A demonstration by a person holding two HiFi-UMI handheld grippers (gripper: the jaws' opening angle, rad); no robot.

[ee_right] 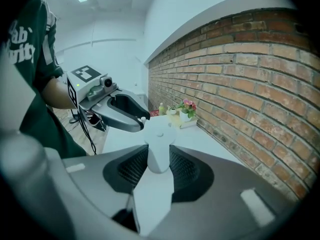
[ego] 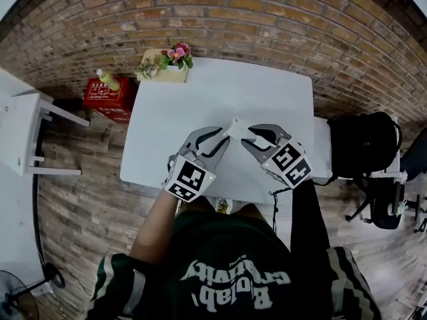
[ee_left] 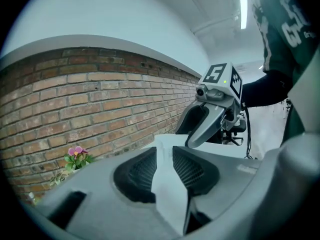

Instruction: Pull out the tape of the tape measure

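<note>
A small white tape measure (ego: 235,127) hangs over the white table (ego: 200,92) between the two grippers. In the right gripper view its rounded body (ee_right: 159,139) sits between the ribbed pads, and my right gripper (ee_right: 159,156) is shut on it. My left gripper (ego: 225,137) comes in from the left, its tip (ee_right: 142,120) right at the case's edge by a small white nub. In the left gripper view the left gripper (ee_left: 166,156) shows a narrow gap between its pads, with white showing through; the right gripper's finger (ee_left: 200,134) is just beyond. Whether the tape's end lies in that gap is unclear.
A flower pot (ego: 175,57) stands at the table's far left corner. A red box (ego: 107,97) with a bottle sits on the floor to the left, beside a white stool (ego: 27,132). A black bag on a chair (ego: 363,142) is at the right. A brick wall runs behind.
</note>
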